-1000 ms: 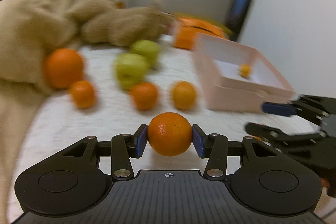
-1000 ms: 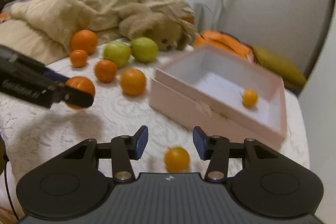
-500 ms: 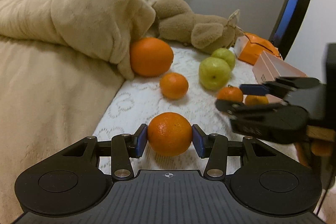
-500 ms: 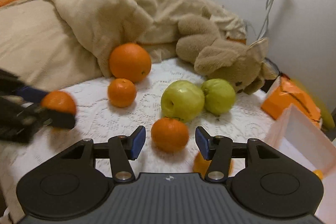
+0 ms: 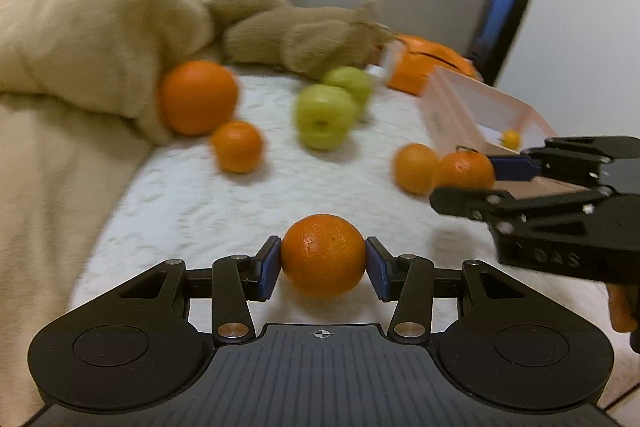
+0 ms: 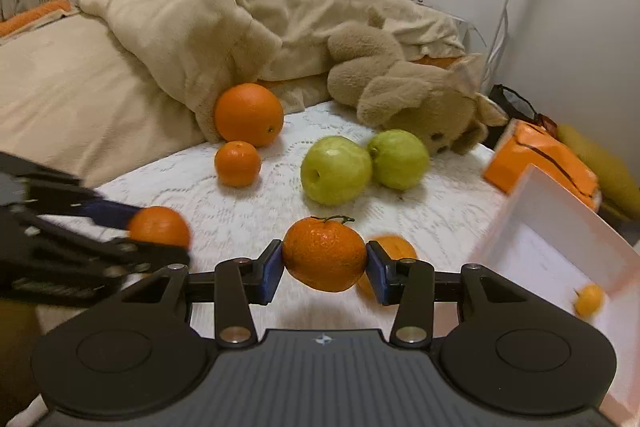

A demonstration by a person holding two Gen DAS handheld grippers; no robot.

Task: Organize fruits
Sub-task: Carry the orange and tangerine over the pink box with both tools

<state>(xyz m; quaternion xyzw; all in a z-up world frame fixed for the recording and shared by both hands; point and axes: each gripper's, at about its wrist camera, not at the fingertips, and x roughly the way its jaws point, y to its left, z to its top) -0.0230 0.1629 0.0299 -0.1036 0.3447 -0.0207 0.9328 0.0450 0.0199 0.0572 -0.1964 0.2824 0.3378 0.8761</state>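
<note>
My left gripper is shut on a small orange above the white bedspread; it also shows in the right wrist view. My right gripper is shut on a stemmed tangerine, which shows at the right of the left wrist view. On the bed lie a large orange, a small orange, two green apples and another tangerine. The pink box at right holds a tiny orange.
A beige blanket and a brown plush toy lie behind the fruit. An orange bag sits beyond the box. The bed's edge runs along the right, by the wall.
My right gripper has closed on the stemmed tangerine, which lay between its open fingers before. My left gripper still holds its orange and has swung back toward the box.
</note>
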